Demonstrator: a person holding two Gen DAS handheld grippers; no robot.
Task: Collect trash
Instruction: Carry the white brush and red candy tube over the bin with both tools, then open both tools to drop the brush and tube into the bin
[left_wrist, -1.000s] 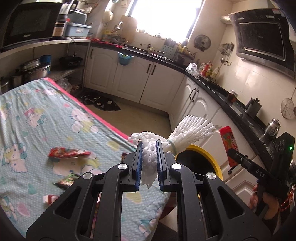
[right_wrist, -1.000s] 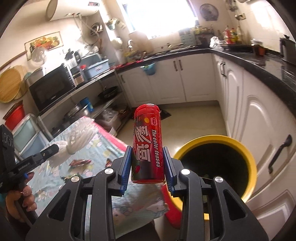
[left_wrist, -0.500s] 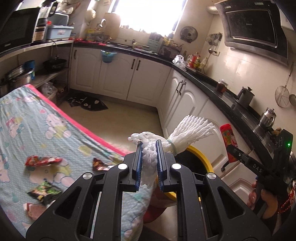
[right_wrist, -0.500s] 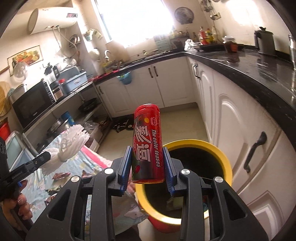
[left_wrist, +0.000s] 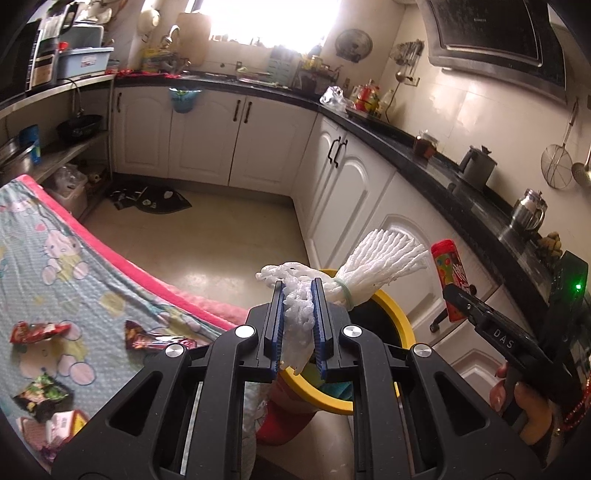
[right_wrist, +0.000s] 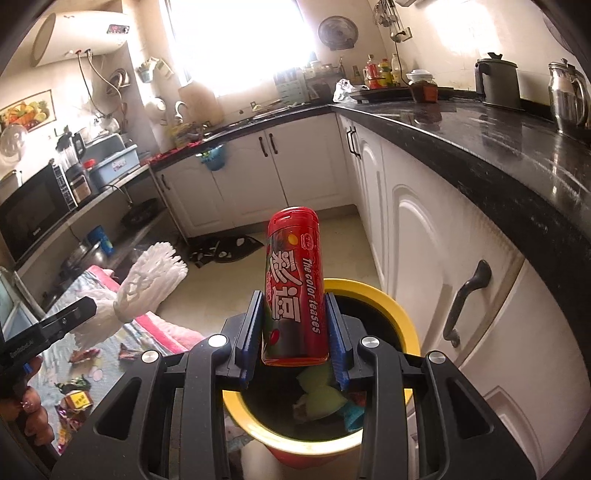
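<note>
Holding the red candy can (right_wrist: 293, 286) upright in my right fingers (right_wrist: 291, 339), clamped on its sides over the yellow-rimmed trash bin (right_wrist: 404, 330), while my left fingers (left_wrist: 298, 325) pinch the white foam net (left_wrist: 369, 264) nearly shut beside it, so both drop straight in.
</note>
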